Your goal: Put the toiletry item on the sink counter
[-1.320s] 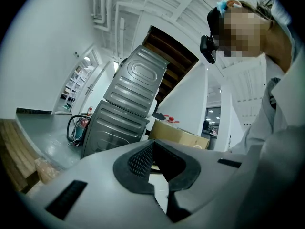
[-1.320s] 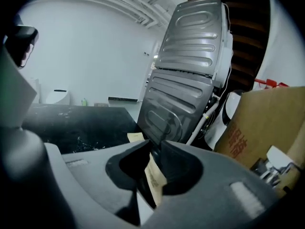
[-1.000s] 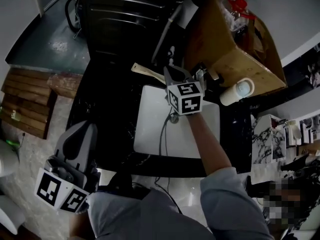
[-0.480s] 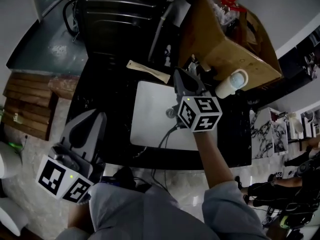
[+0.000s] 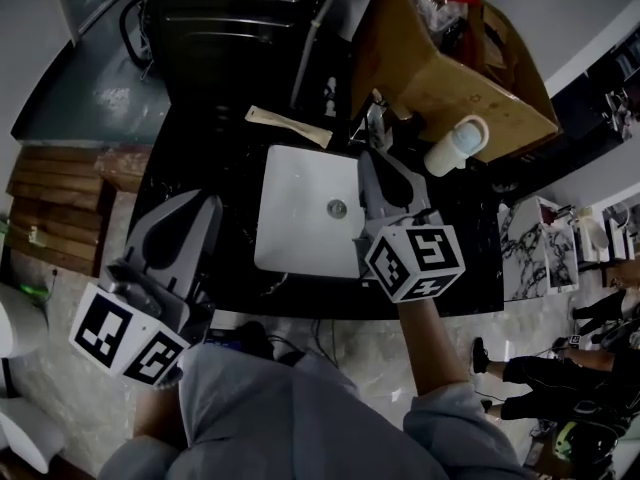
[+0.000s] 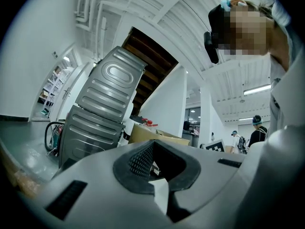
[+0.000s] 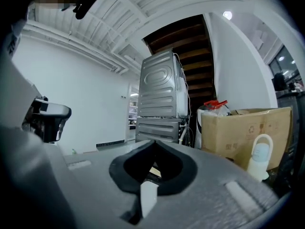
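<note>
Behind the white basin (image 5: 300, 218), on the black sink counter (image 5: 205, 153), lies the flat pale toiletry item (image 5: 288, 126). The left gripper (image 5: 205, 203) and right gripper (image 5: 369, 158) are pressed together and empty. A careless right swing could topple the nearby white bottle (image 5: 455, 146).

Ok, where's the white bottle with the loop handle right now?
In the head view, the white bottle stands on the black counter, past the far right corner of the white sink, just in front of the brown cardboard box.
</note>
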`<act>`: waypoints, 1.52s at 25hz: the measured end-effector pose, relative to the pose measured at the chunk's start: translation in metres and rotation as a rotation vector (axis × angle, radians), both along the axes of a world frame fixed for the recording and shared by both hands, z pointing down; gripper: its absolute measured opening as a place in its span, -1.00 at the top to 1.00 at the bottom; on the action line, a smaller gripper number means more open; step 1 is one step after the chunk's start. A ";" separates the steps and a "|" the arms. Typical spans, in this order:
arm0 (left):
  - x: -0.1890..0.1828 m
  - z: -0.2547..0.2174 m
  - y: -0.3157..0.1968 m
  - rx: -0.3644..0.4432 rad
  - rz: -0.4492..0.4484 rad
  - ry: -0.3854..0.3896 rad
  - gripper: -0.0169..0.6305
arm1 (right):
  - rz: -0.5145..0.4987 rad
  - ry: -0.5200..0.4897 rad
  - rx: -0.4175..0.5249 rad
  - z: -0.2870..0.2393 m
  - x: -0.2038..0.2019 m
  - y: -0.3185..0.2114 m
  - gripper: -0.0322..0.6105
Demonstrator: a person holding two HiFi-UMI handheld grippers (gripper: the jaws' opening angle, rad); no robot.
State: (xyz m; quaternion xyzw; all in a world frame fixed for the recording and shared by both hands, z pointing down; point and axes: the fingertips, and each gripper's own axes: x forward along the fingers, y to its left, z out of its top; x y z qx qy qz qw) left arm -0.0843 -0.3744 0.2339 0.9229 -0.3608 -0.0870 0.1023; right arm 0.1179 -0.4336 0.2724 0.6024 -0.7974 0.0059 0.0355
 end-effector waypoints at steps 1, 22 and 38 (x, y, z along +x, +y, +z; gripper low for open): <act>0.001 -0.001 0.001 0.003 0.002 0.001 0.93 | 0.006 -0.005 0.006 -0.001 0.001 0.006 0.91; 0.019 0.005 0.011 0.002 0.053 -0.005 0.93 | 0.136 -0.115 0.023 -0.007 0.024 0.086 0.91; 0.023 0.013 0.011 -0.018 0.048 -0.010 0.93 | 0.160 -0.124 -0.014 0.004 0.037 0.094 0.91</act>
